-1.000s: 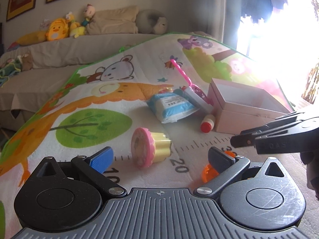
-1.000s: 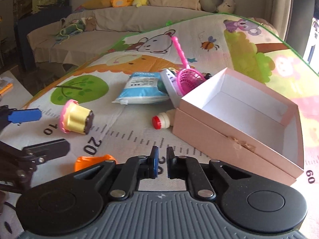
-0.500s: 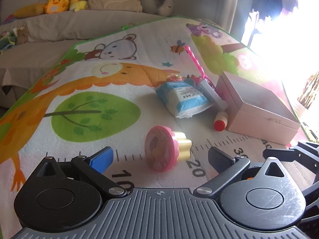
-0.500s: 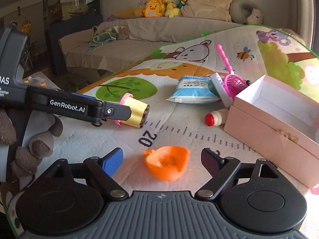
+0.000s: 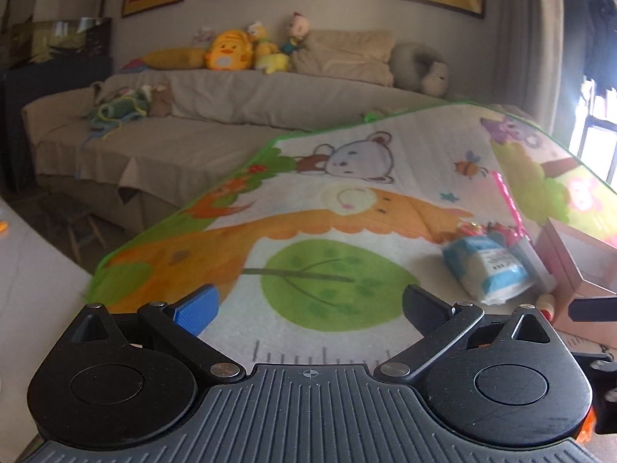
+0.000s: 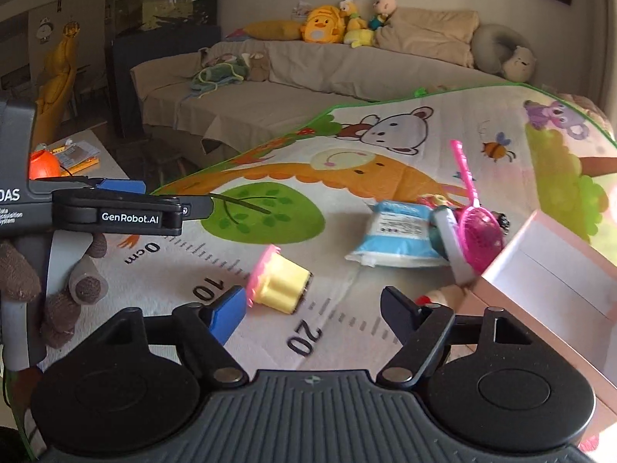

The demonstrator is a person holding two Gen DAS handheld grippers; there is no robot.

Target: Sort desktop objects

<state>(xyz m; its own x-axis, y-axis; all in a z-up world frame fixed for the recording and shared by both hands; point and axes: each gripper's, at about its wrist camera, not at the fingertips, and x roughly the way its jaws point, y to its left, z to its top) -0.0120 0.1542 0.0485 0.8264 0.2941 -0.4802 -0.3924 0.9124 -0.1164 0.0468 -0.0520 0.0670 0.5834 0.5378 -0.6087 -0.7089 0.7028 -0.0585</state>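
Observation:
My right gripper (image 6: 314, 308) is open and its jaws are closing, with no pad pressing on anything. A pink and yellow cupcake toy (image 6: 277, 281) lies on its side just ahead of them, close to the blue pad. Beyond it lie a blue tissue pack (image 6: 397, 231), a pink net scoop (image 6: 478, 227) and a small red-capped bottle (image 6: 432, 297), beside the open pink box (image 6: 559, 281). My left gripper (image 5: 308, 306) is open and empty over the green tree print. In its view the tissue pack (image 5: 488, 270) and the pink box (image 5: 578, 266) sit at the right.
The cartoon play mat (image 6: 347, 162) covers the table, and its left edge (image 5: 154, 231) drops off toward a covered sofa (image 5: 231, 115). A gloved hand (image 6: 58, 289) holds my left gripper (image 6: 173, 196) at the left of the right wrist view. A white side table (image 6: 85, 154) stands behind it.
My right gripper went from shut to open. Both views swung left; the orange cup that lay between the right fingers has left view, and the cupcake toy has dropped out of the left view.

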